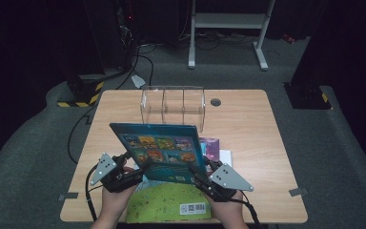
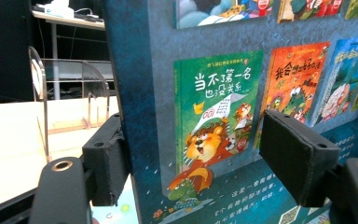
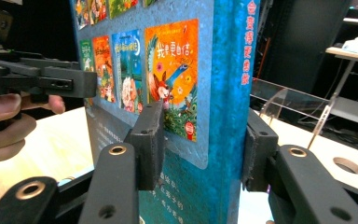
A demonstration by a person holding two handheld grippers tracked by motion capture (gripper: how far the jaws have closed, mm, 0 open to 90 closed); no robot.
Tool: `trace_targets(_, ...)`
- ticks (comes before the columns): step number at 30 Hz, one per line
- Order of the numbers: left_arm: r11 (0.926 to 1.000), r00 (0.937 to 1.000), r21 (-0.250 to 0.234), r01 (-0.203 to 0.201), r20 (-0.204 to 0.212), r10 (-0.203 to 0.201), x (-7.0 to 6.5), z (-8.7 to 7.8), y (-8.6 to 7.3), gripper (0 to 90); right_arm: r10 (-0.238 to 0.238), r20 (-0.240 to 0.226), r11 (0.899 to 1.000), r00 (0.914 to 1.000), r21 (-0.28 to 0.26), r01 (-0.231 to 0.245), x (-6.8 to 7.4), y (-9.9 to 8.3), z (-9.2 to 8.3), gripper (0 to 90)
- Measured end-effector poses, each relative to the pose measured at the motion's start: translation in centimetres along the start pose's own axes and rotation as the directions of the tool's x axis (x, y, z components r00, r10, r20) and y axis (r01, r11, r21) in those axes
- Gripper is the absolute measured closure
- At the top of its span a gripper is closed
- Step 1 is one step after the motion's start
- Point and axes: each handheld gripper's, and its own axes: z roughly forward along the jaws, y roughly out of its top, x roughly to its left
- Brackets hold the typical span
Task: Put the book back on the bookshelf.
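Black jaws of the left gripper (image 1: 132, 168) stand apart astride the left edge of the blue book (image 1: 164, 149), not pressing it. The book stands tilted above the wooden table (image 1: 248, 129), before the clear rack (image 1: 173, 107). Opposite, the right gripper (image 1: 201, 172) clamps the book's spine.

Book (image 1: 162, 150) upright before the rack (image 1: 172, 106), above another book (image 1: 169, 205).
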Motion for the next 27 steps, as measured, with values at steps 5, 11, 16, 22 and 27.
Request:
trace_targets(5,0.9997,1.0000,0.023,0.002,0.006,-0.002,0.3,-0.1,0.2,24.3,-0.017,-0.014,1.000,0.9997,-0.007,0.017,0.4,-0.2,0.2,57.8)
trace_targets(11,0.9987,0.9996,0.043,0.027,0.007,-0.027,0.5,0.2,0.5,22.4,-0.010,-0.028,1.000,0.9996,-0.017,0.010,0.5,-0.4,0.1,62.3)
trace_targets(16,0.9984,0.9993,0.044,0.035,0.008,-0.035,0.6,0.5,0.5,20.6,0.011,-0.050,1.000,0.9987,-0.018,-0.012,0.2,-0.4,0.0,66.3)
trace_targets(22,0.9980,0.9990,0.047,0.042,0.011,-0.043,0.9,0.4,0.5,20.6,-0.016,-0.062,1.000,0.9979,-0.015,0.015,0.6,-0.4,-0.3,69.8)
trace_targets(27,0.9973,0.9985,0.049,0.054,-0.003,-0.054,1.1,0.3,0.5,22.7,-0.021,-0.074,1.000,0.9970,-0.012,0.020,0.6,-0.4,-0.3,71.7)
